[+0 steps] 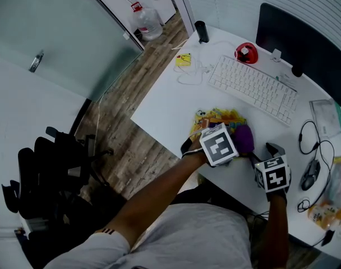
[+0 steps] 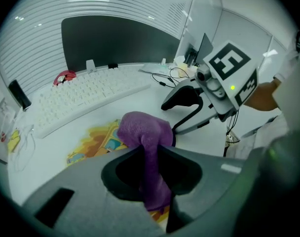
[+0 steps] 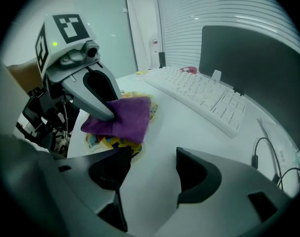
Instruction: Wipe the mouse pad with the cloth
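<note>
Seemingly soft and light, the cloth (image 2: 142, 130) bunches in the left claw's (image 2: 151, 152) grip, the right claw (image 3: 151, 154) at 4 o'clock released.

Mouse pad (image 2: 93, 142): mostly hidden under the cloth (image 2: 142, 128), just ahead of the left gripper (image 2: 151, 157). Print too blurred to read. Cloth's tail end disappears behind that gripper's body.
</note>
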`<state>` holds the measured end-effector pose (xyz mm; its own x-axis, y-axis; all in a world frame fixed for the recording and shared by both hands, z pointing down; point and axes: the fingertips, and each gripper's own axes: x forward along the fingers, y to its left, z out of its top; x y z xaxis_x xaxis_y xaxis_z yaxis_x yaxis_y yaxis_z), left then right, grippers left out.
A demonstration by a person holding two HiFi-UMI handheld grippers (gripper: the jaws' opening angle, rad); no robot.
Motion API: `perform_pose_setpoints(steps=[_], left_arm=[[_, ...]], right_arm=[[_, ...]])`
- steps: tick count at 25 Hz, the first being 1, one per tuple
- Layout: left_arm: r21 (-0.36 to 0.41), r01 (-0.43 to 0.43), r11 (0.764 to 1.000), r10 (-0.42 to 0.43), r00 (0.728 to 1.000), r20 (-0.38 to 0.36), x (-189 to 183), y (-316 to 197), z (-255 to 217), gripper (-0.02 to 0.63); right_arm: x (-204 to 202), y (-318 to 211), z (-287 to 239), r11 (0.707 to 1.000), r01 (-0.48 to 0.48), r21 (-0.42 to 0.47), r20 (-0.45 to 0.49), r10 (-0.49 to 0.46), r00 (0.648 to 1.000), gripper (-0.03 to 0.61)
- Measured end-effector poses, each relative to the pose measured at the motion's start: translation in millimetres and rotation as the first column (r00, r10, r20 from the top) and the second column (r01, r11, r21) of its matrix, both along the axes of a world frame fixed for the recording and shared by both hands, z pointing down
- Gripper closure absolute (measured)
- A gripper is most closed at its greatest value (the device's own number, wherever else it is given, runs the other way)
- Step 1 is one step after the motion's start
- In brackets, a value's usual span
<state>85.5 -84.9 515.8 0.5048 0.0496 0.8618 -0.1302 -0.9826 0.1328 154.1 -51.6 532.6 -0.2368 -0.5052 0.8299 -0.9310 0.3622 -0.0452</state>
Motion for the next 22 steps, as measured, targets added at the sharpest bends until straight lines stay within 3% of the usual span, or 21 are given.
perform_pose_setpoints(steps=[6, 9, 22], left_arm=[[-0.018, 0.085, 0.996, -0.084, 0.996, 0.031, -43.5, -17.2, 3.8, 0.532], [-0.059, 0.127, 0.990, -0.127, 0.992, 0.010, -62.4, -19.7, 3.6, 0.531], [-0.040, 0.344, 0.938, -0.341, 0.938, 0.059, -166.5, -52.3, 6.1, 0.532]], right_arm=[[0.1, 0.7, -0.7, 1.000, -0.001, 0.000, -0.001, 0.001, 1.000, 0.330], [0.1, 0.8, 0.0, 1.000, -0.002, 0.000, -0.002, 0.002, 1.000, 0.330], [0.1, 0.7, -0.8, 1.000, -0.004, -0.003, -0.004, 0.004, 1.000, 0.330]])
